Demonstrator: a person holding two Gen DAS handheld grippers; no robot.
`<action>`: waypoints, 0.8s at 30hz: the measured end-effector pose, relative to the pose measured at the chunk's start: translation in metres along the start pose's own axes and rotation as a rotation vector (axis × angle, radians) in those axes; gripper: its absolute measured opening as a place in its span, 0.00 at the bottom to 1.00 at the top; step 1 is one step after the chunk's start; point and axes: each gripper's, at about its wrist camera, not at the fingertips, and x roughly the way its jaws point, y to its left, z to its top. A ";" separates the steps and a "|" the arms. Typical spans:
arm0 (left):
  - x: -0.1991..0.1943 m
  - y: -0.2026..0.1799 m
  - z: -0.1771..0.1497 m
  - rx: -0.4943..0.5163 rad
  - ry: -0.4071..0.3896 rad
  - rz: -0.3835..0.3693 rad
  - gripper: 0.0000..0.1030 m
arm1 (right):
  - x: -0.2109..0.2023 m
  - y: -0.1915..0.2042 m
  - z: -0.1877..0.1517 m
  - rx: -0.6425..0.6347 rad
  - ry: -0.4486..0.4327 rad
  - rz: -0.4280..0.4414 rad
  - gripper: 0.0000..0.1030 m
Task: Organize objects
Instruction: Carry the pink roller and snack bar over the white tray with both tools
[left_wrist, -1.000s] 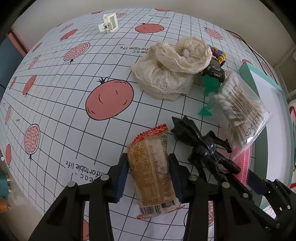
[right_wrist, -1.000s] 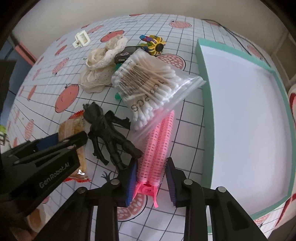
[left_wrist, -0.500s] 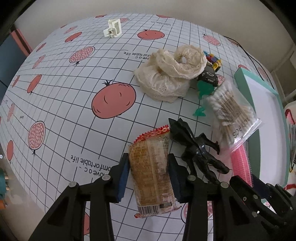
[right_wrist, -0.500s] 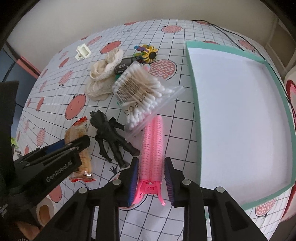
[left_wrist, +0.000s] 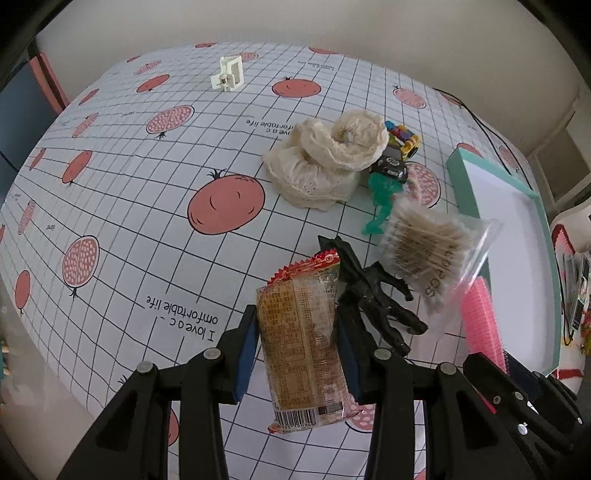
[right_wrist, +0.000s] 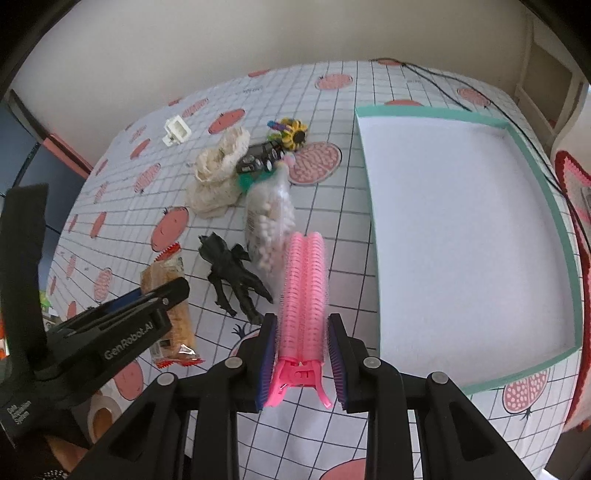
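2 hand-held grippers are loaded at once. The left hand-held gripper (left_wrist: 297, 350) has its pads pressed on both long sides of a snack packet (left_wrist: 303, 343), which looks lifted just clear of the worktop (left_wrist: 122, 206). The right hand-held gripper (right_wrist: 301, 363) is clamped on a pink hair roller clip (right_wrist: 303, 291), its rollers pointing forward and raised above the cloth.

Judging by this, the step in hand is the carry: both items are picked and neither is yet placed. The teal tray (right_wrist: 532, 173) to the right appears bare, so it is the likely destination. The next move calls for swinging the clip rightward over the tray's near rim, high enough to clear it, then letting go inside; the packet has farther to travel.

Just beside the packet lies a black toy figure (left_wrist: 373, 295), and beyond it a bag of cotton swabs (left_wrist: 428, 254), a green toy (left_wrist: 382, 199), a small black car (left_wrist: 389, 170), a cream lace cloth (left_wrist: 325, 162) and a colourful toy (left_wrist: 402, 138). A white clip (left_wrist: 226, 74) sits well apart at the far side. Room is widest left of the pile and over the tray; the 2 tools are close together, so their paths could cross.
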 end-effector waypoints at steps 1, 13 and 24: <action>-0.001 -0.001 0.001 -0.002 -0.005 -0.001 0.41 | -0.003 0.000 0.000 -0.002 -0.009 0.002 0.28; -0.018 -0.016 0.003 -0.016 -0.047 -0.018 0.41 | -0.032 -0.006 0.007 0.039 -0.120 0.074 0.28; -0.041 -0.049 0.005 0.011 -0.163 -0.097 0.41 | -0.043 -0.038 0.020 0.070 -0.225 -0.008 0.28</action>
